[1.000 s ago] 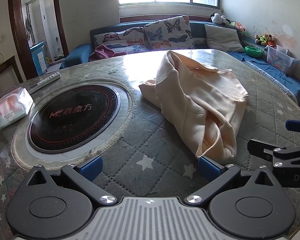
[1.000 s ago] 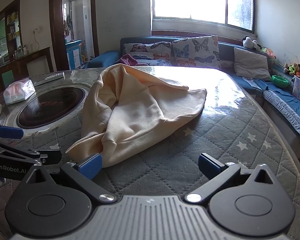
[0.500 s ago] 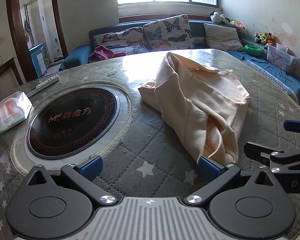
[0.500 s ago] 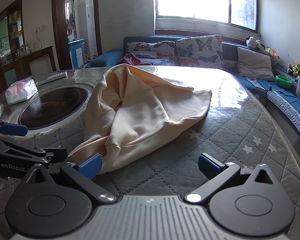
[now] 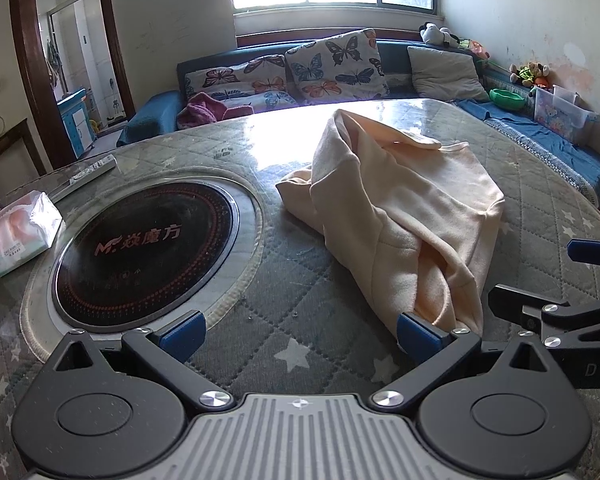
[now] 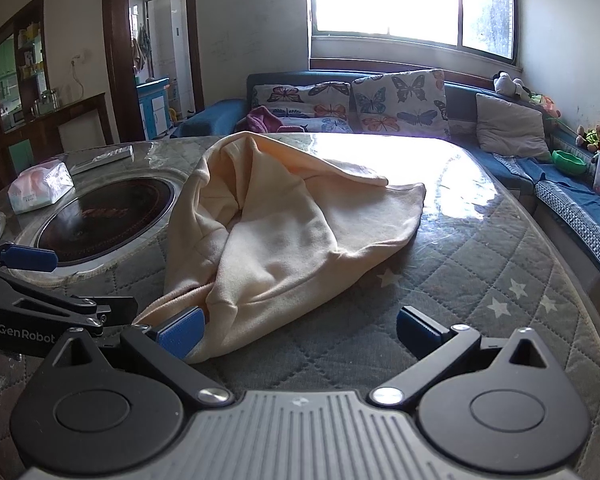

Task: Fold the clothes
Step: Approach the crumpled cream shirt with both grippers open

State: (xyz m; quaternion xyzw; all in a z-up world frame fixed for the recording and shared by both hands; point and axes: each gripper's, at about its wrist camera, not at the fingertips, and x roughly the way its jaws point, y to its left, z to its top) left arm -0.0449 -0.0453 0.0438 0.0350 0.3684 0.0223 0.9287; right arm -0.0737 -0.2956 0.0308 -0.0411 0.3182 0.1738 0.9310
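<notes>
A cream sweatshirt (image 5: 404, 208) lies bunched in a heap on the round quilted table; it also shows in the right wrist view (image 6: 284, 232). My left gripper (image 5: 300, 334) is open, low over the table, with its right fingertip (image 5: 418, 332) at the garment's near end. My right gripper (image 6: 300, 330) is open, and its left fingertip (image 6: 182, 330) touches the garment's near edge. Each gripper shows at the side of the other's view, the right one (image 5: 572, 280) and the left one (image 6: 32, 280). Neither holds cloth.
A black round induction hob (image 5: 144, 248) is set into the table (image 5: 292, 280) to the left. A tissue pack (image 5: 18, 236) and a remote (image 5: 88, 176) lie at the far left. A blue sofa with butterfly cushions (image 5: 332, 68) stands behind the table.
Both grippers have eased forward toward the near end of the sweatshirt. The garment has not moved and both jaws stay open.
</notes>
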